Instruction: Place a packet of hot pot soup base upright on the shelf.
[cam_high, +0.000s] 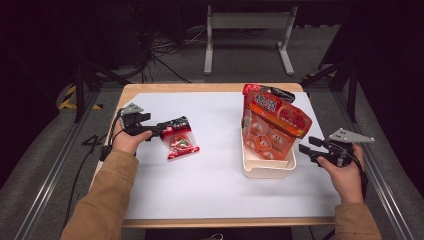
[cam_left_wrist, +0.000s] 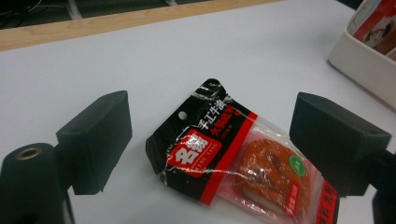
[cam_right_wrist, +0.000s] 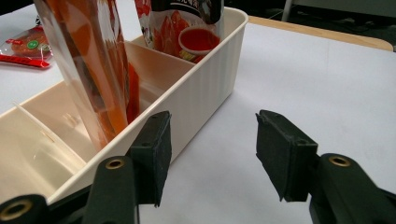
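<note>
Black fingers (cam_left_wrist: 98, 140) of the left gripper (cam_left_wrist: 212, 140) stand wide, one on each side of the small red-and-black plastic snack packet (cam_left_wrist: 233, 163), which lies flat on the white counter (cam_left_wrist: 140, 60). No pad presses on the packet: its black header end sits in the gap between the fingers, clear of the near-left pad, while its red end runs close beside the other pad; contact there cannot be settled. Seen from the high view, the left gripper (cam_high: 159, 129) sits at the packet's (cam_high: 181, 142) upper-left edge, well apart from the cream plastic divided bin (cam_high: 267, 170).

Progress, as judged: sorting into the bin is partly done. Two larger orange-red pouches (cam_high: 272, 120) already stand upright in the bin's far compartments; the near compartment (cam_right_wrist: 42, 140) is bare. The small packet is not yet gripped, so closing, lifting and carrying across are left.

Right gripper (cam_high: 311, 151) hangs just beside the bin's right wall, its fingers (cam_right_wrist: 285, 154) wide apart with nothing between them, one finger (cam_right_wrist: 154, 149) close against the bin wall (cam_right_wrist: 201, 88).
</note>
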